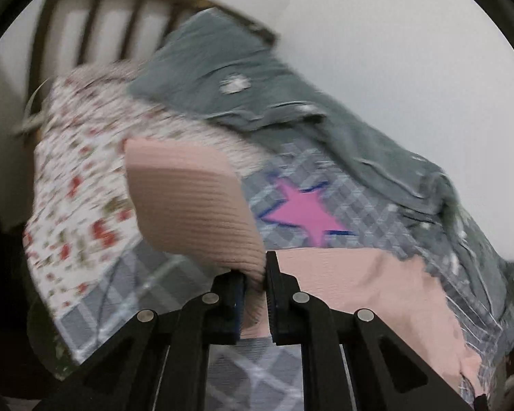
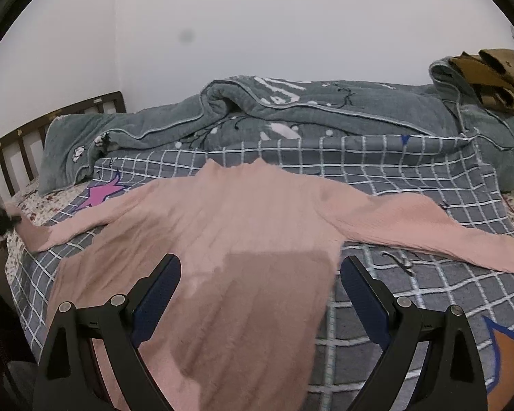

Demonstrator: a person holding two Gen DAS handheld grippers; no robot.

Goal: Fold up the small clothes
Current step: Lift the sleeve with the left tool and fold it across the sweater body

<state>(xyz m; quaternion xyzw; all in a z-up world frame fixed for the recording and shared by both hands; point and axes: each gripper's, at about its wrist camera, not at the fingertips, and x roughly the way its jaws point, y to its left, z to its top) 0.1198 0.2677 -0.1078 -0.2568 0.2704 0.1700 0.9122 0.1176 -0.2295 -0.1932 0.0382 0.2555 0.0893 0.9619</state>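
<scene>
One pale pink ribbed knit sweater [image 2: 229, 219] lies spread on the grey checked bedsheet [image 2: 411, 185], neck toward the wall, both sleeves out to the sides.

Left gripper [image 1: 255, 282]: fingers clenched on the cuff end of one sleeve [image 1: 188, 202], which stands lifted above the sheet; this view is motion-blurred. In the right wrist view the same sleeve end sits at the far left edge, held by something dark.

Right gripper [image 2: 260, 294]: fingers spread wide, released, holding nothing, poised over the sweater's lower body, near its right-hand side edge.

Surroundings:
- One rumpled grey-green quilt with white print [image 2: 308, 109], bunched along the wall side, just behind the sweater's neck.
- One white floral-print cloth [image 1: 75, 185] under the lifted sleeve, beside the checked sheet.
- Pink star prints on the sheet: one visible [image 1: 305, 212].
- One brown-and-black cloth bundle [image 2: 493, 75] on top of the quilt, far right.
- One dark wooden slatted headboard [image 2: 17, 150] at the left.
</scene>
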